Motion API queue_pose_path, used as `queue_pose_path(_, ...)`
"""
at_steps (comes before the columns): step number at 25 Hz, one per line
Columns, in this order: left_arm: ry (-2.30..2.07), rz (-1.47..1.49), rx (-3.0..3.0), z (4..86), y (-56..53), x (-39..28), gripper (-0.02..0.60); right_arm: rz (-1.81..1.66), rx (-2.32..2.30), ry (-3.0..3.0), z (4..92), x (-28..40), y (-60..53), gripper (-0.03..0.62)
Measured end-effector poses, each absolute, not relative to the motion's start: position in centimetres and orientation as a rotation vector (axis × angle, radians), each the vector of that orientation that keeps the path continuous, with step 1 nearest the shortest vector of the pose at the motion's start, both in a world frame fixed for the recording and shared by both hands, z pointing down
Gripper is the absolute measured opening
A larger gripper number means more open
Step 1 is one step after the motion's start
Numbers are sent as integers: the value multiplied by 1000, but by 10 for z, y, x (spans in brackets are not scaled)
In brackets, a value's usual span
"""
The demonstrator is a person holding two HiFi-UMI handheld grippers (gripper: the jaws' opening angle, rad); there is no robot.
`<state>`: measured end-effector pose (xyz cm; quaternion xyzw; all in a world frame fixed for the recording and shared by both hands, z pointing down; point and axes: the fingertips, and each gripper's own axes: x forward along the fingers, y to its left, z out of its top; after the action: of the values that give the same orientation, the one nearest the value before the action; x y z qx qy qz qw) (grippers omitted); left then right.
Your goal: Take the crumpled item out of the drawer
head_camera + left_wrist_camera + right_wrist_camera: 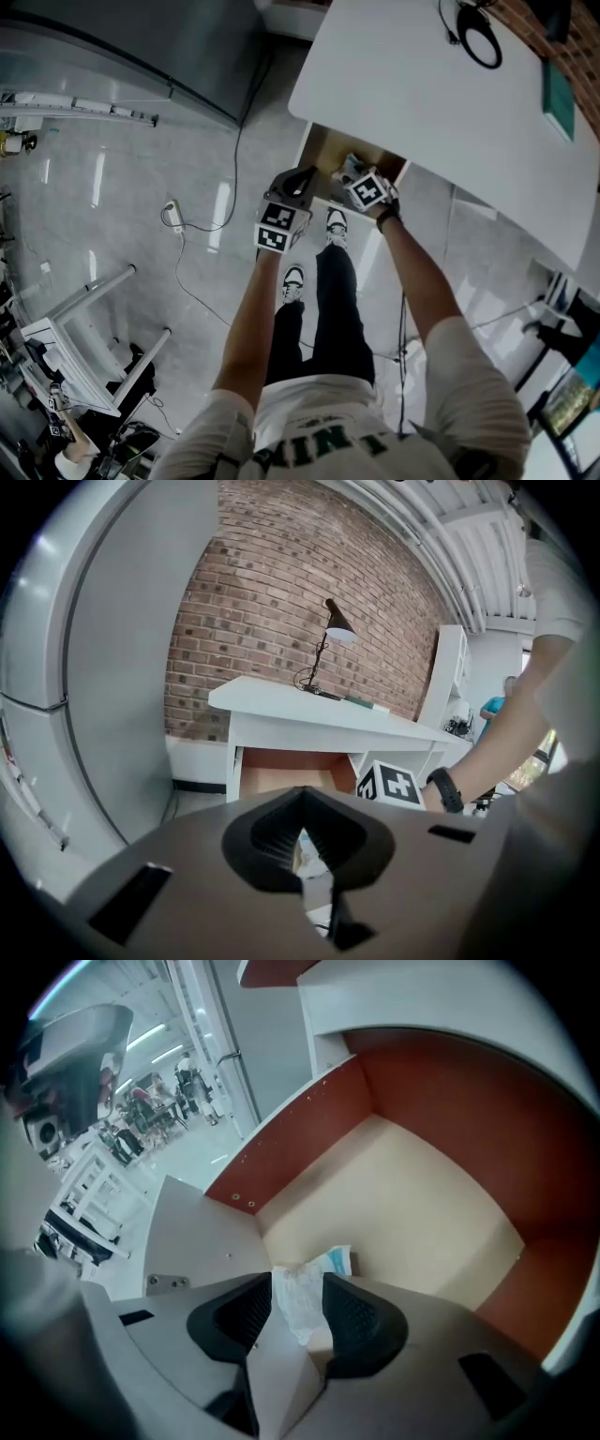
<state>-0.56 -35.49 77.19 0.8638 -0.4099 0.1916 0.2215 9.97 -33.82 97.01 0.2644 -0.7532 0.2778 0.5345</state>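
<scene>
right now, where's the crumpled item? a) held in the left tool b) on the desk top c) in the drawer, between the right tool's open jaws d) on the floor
c: the right gripper view shows the crumpled item in the drawer, between the open jaws of the right tool.

Matt wood-look drawer (412, 1185), pale base, red-brown walls. Inside at 6 o'clock, thin crinkled white wad (298, 1302), paper or plastic, hard to tell. Smooth matt white surface (422, 94). Glossy, reflective grey floor (122, 216). Rough red brick wall (272, 602).
</scene>
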Motion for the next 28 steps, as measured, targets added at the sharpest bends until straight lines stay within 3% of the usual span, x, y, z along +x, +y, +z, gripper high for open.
queue_pose_path(13,-1120,513,2373,800,-359,-21,0,603,601,-1737,1018,101,-346,156)
queue_pose_path(23,-1160,523,2388,791,-363,-29,0,611,624,-1682,1012,109,-343,20)
queue_pose_path(28,-1161,515,2397,778,-359,-30,0,686,668,-1728,988,103,-338,14)
